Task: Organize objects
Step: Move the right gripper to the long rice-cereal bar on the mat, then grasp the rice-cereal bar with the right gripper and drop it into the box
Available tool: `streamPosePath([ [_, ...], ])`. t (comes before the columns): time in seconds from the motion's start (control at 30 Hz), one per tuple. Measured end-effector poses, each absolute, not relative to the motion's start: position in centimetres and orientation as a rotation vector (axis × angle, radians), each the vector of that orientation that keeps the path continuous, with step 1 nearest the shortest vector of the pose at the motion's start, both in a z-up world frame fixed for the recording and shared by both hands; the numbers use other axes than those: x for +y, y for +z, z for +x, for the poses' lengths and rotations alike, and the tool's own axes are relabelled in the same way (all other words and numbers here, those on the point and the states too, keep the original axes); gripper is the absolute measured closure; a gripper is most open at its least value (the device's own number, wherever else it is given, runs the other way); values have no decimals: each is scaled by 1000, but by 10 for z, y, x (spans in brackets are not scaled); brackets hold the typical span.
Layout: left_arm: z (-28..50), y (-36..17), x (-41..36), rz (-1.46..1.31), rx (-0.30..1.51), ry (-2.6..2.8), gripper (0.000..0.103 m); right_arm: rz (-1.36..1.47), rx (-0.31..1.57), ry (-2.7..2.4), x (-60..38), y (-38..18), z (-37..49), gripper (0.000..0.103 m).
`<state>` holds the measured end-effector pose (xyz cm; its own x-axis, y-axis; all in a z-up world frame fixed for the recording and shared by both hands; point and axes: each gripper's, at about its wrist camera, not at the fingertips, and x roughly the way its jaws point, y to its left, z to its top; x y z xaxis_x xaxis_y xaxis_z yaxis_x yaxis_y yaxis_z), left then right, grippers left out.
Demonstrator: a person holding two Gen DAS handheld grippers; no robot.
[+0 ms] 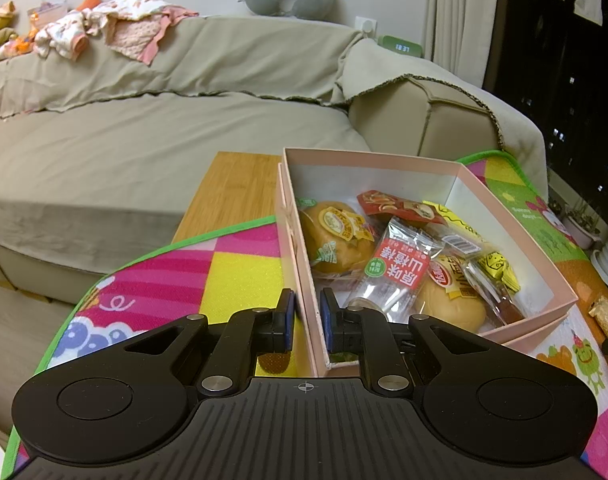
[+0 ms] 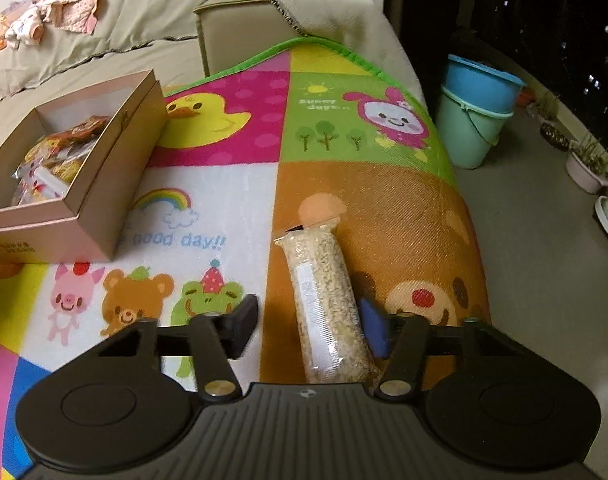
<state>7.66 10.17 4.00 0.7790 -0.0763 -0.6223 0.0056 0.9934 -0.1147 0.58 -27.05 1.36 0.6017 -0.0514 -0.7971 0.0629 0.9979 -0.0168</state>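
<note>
A pink cardboard box stands on the colourful play mat and holds several wrapped snacks, among them a bun and a red-labelled hawthorn pack. My left gripper is shut on the box's near left wall, one finger outside and one inside. The box also shows at the left in the right wrist view. A clear packet of oat-like grains lies on the mat between the fingers of my right gripper, which is open around it; the right pad is close beside the packet.
A beige covered sofa with clothes on its back stands behind the table. A wooden table surface shows past the mat's edge. Stacked blue and green buckets and plant pots stand on the floor at the right.
</note>
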Motion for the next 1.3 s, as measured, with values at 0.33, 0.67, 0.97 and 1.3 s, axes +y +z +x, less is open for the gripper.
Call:
streamPosePath([
  [0.33,76,41,102,-96,675,-44,87,1,938,11,-254,22,-10,74],
  [0.67,75,40,105,-99,669,-47,87,1,916,207,-205,61,-41,74],
  [0.97,77,41,104,-101,668,-47,87,-33,749,339,-164,131,-43,74],
  [1.3,78,42,101,-107,666,-51,87,-15,547,305,-129,196,17,74],
])
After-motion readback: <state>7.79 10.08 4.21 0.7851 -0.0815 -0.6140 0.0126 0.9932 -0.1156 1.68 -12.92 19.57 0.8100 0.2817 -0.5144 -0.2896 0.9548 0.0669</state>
